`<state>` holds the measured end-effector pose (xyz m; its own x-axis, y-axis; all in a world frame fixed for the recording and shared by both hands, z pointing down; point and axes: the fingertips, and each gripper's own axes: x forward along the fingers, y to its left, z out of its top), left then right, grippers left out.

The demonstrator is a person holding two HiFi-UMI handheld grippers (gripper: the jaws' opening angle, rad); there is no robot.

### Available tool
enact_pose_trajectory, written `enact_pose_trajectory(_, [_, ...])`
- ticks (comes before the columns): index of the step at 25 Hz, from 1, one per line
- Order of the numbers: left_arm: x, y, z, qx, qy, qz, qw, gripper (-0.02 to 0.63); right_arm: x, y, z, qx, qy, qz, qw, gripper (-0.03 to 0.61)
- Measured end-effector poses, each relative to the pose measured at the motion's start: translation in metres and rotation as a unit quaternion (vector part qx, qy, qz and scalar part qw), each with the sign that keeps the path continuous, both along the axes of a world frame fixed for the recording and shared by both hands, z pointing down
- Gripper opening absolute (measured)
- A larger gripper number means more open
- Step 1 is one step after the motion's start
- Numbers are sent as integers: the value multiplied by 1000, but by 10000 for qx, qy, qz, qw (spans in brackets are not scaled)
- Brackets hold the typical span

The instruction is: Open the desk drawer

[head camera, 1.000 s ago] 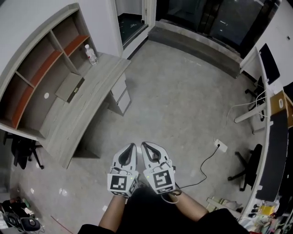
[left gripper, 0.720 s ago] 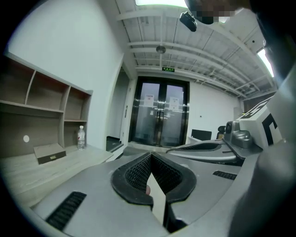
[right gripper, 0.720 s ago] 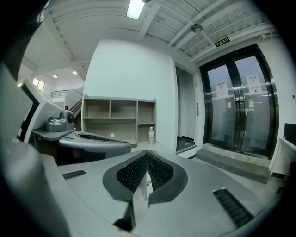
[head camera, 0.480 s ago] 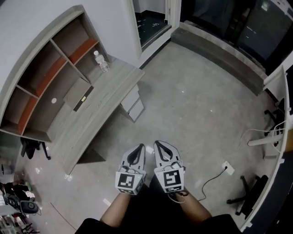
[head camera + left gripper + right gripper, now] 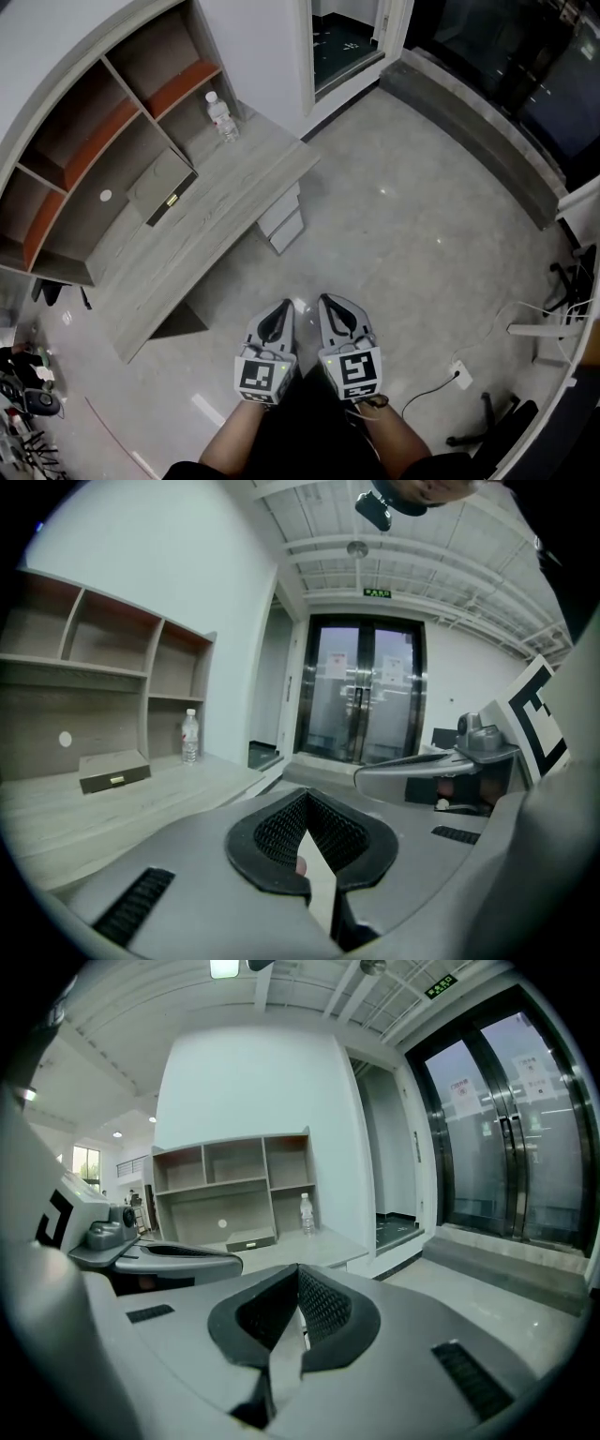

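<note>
Near: the left gripper and right gripper are held side by side, low over the floor. Both have their jaws together with nothing between them. Farther, to the left: the drawers sit under the right end of the desk, well apart from both grippers. Close that gap first. Part one gripper's jaws before reaching a drawer front. No handle is discernible, so expect to grip an edge squarely.

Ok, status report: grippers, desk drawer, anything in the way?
Left gripper shut, empty; right gripper shut, empty. White drawers under grey wooden desk look closed, untouched. Only bare floor between.
</note>
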<state>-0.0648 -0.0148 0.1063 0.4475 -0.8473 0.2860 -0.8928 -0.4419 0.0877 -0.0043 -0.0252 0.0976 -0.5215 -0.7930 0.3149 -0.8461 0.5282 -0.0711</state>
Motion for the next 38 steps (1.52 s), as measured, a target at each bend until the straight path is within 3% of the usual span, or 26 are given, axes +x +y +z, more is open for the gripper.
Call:
enact_pose_trajectory(8, [-28, -62, 74, -106, 9, -184, 9998, 3, -23, -66, 79, -130, 270, -264, 9992, 6])
enact_pose_trajectory(12, [-30, -87, 124, -107, -14, 63, 9999, 3, -31, -95, 128, -151, 192, -281, 9993, 6])
enact_pose_trajectory(18, [-34, -140, 196, 142, -24, 49, 9999, 3, -42, -140, 202, 22, 228, -256, 9994, 6])
enact_pose_trajectory(24, [-42, -186, 245, 581, 218, -290, 9977, 3, -51, -184, 265, 238, 62, -235, 9994, 6])
enact_pose_trajectory(29, [-43, -213, 294, 662, 7, -229, 9975, 3, -59, -210, 308, 372, -124, -237, 9989, 6])
enact_pose_trajectory(33, [-53, -235, 340, 450, -146, -428, 9980, 3, -61, -229, 351, 69, -322, -110, 9994, 6])
enact_pose_trajectory(38, [-55, -247, 355, 878, -72, -409, 9953, 3, -73, -248, 398, -128, -849, -198, 9961, 6])
